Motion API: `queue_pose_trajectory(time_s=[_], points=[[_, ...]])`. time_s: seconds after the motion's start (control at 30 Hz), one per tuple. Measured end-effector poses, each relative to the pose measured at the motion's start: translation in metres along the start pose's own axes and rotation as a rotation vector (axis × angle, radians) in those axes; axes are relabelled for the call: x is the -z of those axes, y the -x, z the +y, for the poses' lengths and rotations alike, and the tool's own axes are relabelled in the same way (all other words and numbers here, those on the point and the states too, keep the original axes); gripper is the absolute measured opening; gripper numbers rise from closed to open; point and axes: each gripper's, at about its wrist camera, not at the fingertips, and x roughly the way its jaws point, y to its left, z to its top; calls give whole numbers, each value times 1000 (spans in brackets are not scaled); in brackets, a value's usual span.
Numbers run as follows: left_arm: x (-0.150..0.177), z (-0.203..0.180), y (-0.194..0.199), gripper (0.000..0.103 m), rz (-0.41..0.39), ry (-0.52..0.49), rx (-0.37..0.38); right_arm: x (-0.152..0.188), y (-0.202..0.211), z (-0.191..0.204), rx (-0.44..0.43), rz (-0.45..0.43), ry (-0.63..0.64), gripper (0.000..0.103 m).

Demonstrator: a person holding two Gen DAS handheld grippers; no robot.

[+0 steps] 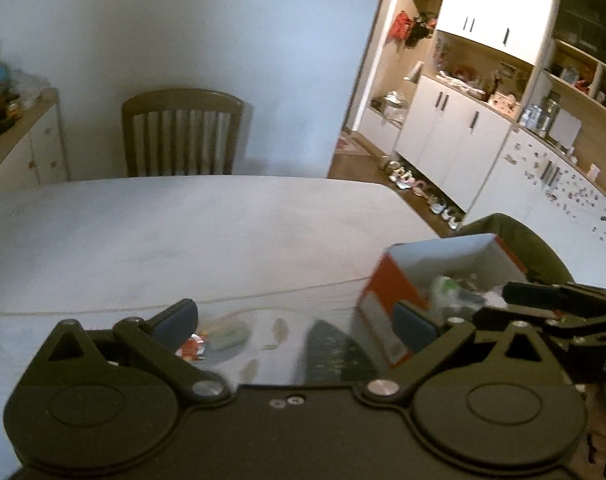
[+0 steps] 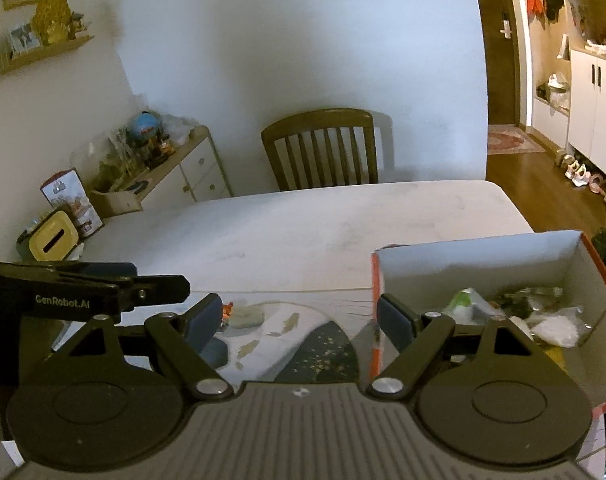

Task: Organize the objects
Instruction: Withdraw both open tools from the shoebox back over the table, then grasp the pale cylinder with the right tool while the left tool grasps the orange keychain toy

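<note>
An open orange-and-white cardboard box (image 1: 395, 280) (image 2: 479, 256) stands at the table's near right, holding several small wrapped items (image 2: 515, 308). My left gripper (image 1: 297, 322) is open and empty, just left of the box. My right gripper (image 2: 299, 316) is open and empty, its right finger by the box's left wall. A small red-and-white object (image 1: 191, 348) (image 2: 228, 309) and a pale lump (image 2: 247, 317) lie on a patterned mat (image 2: 315, 344) between the fingers. The other gripper shows at the side of each view.
A white table (image 2: 303, 220) stretches ahead with a wooden chair (image 2: 323, 148) at its far side. A yellow box (image 2: 53, 240) and a carton (image 2: 69, 200) sit at the table's left edge. Cabinets and shoes line the right.
</note>
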Motion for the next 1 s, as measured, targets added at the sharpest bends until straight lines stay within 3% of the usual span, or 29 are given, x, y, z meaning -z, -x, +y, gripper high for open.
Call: queue_pose_trajectory(time_s=[0.13,0.37,0.5,0.8,1.0], points=[[6,28,-6,103,11,64,8,3,-20,21,5,35,30,84],[19,57,-28,103,48,53,-36,4,-61,46,23,112,80,84],[27,77,-45,103,85,105,-35,10,-86,54,25,156,115,84],[42,95,-83,100,129,75,-75,13,-144,53,60,232,102,84],[48,101,-103,92,138,78,-93,9,-181,51,38,300,63,84]])
